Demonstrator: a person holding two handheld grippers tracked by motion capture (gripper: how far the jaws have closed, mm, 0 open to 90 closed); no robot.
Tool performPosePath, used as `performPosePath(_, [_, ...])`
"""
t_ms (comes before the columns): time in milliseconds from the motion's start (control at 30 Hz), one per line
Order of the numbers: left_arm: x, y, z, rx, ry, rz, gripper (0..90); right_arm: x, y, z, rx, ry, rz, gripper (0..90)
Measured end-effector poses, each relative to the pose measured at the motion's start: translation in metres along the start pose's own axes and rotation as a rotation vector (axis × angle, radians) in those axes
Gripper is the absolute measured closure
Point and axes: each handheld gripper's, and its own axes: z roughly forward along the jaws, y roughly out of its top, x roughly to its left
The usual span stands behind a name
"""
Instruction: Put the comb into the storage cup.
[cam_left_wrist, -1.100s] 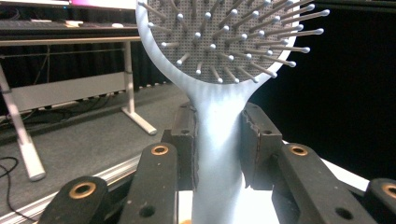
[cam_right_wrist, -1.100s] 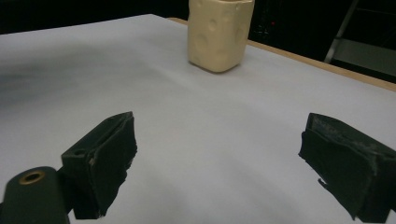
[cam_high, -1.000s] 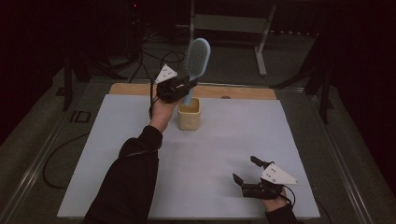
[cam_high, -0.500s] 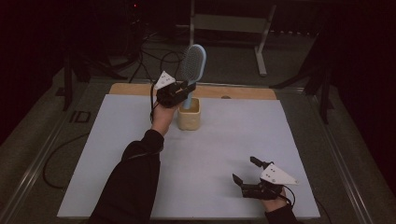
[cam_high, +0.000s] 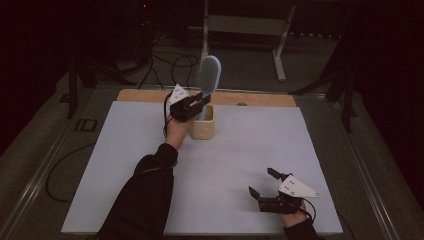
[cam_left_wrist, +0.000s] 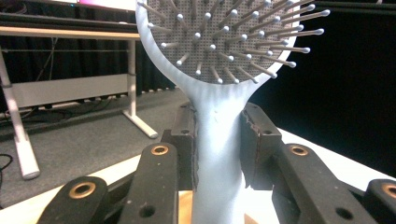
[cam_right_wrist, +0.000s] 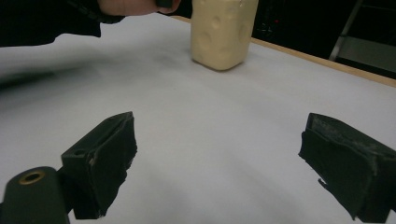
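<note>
Two jaws of our left gripper (cam_high: 199, 101) pinch the hairbrush (cam_high: 207, 80) handle; we should keep it upright over the cream cup (cam_high: 202, 129), right gripper (cam_high: 261, 183) spread.

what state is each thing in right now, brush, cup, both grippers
hairbrush: upright, head up, handle clamped in the left gripper, lower end inside the cup
cup: standing upright on the white table top, near the far edge
left gripper: shut on the hairbrush handle, held over the cup
right gripper: open, jaws wide apart, holding nothing, low at the near right of the table
</note>
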Motion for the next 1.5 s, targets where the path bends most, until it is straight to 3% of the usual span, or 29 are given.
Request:
performPosePath(133, [-0.002,-0.005,-0.001,0.011,0.017,0.026,69.6,0.000,0.000,0.000,-0.002,0.003,-0.002,10.0])
performPosePath(200, [-0.002,-0.008,-0.001,0.019,0.006,0.033,69.5,0.000,0.000,0.001,0.001,0.003,-0.002,10.0])
performPosePath(333, [-0.005,-0.011,0.000,0.055,0.036,0.066,69.1,0.001,0.000,0.001,0.003,0.003,-0.003,10.0])
performPosePath(533, [-0.006,-0.013,0.002,0.082,0.041,0.069,67.9,0.000,-0.001,0.001,0.005,0.003,-0.001,10.0])
performPosePath(600, [-0.007,-0.012,0.002,0.088,0.056,0.062,56.3,0.001,-0.001,0.001,0.006,0.004,-0.002,10.0])
performPosePath(700, [-0.007,-0.010,0.001,0.099,0.080,0.017,29.7,0.000,-0.001,0.001,0.006,0.002,-0.002,10.0])
performPosePath(767, [-0.005,-0.009,-0.001,0.096,0.049,-0.008,17.4,0.001,-0.001,0.001,0.004,0.002,-0.002,10.0])
performPosePath(800, [-0.004,-0.008,-0.003,0.096,0.054,-0.002,11.6,0.001,-0.001,0.001,0.007,0.001,-0.006,10.0])
performPosePath(933, [-0.004,-0.004,-0.005,0.127,0.036,0.019,2.9,0.001,0.000,0.001,0.004,0.000,-0.004,10.0])
performPosePath(1133, [-0.003,-0.003,-0.007,0.147,-0.018,0.008,0.0,0.001,0.000,0.001,0.003,0.000,-0.006,10.0])
performPosePath(1267, [-0.004,-0.002,-0.009,0.176,-0.021,0.025,0.0,0.001,0.000,0.001,0.004,-0.001,-0.005,10.0])
performPosePath(1333, [-0.005,0.000,-0.011,0.197,-0.051,0.006,0.0,0.000,0.000,0.001,0.004,0.000,-0.002,10.0])
performPosePath(1500, [-0.006,0.006,-0.015,0.240,-0.082,0.003,0.0,0.000,0.000,0.001,0.003,-0.005,0.001,10.0])
